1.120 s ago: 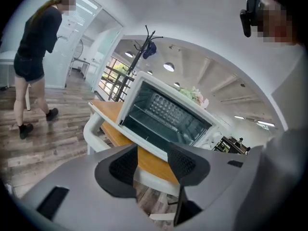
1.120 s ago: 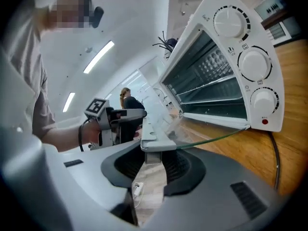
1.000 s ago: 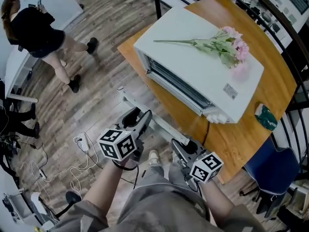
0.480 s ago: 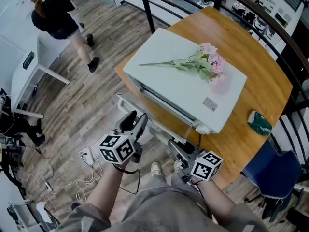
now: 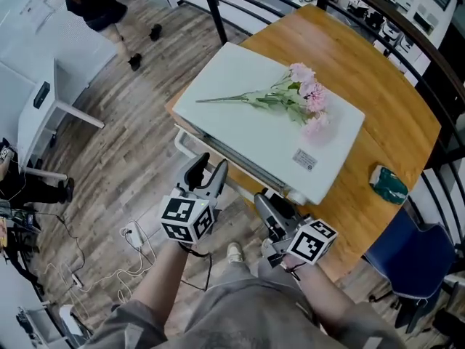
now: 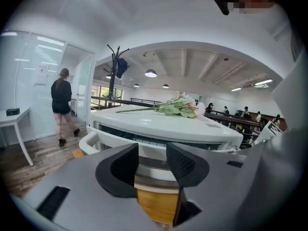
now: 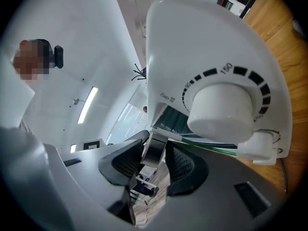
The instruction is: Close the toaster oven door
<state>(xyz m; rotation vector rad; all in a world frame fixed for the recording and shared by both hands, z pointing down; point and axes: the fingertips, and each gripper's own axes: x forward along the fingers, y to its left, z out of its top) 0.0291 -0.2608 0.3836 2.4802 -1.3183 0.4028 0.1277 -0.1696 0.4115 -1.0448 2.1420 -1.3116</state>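
1. The left gripper is nearest, low in front of the toaster oven. Its jaws stand apart and are closing. The edge of the open door shows between them, and the pads are not pressing on it.
2. The right gripper is at the door's right end, just below the dial knob. Its jaws are opening, with a metal part of the door between them.
3. The door is let down from the oven's front and reaches out past the edge of the table, toward the person.
4. The oven sits at the table's near-left corner. Its long axis runs from far left to near right, and its front faces the grippers.
5. The oven's mouth shows as a dark slot with rack bars; its contents cannot be made out.
6. Pink flowers lie on the oven's top, with their stems pointing left.
7. A teal object lies on the table to the right, well apart from the oven.
8. A person walks on the wood floor far to the left.
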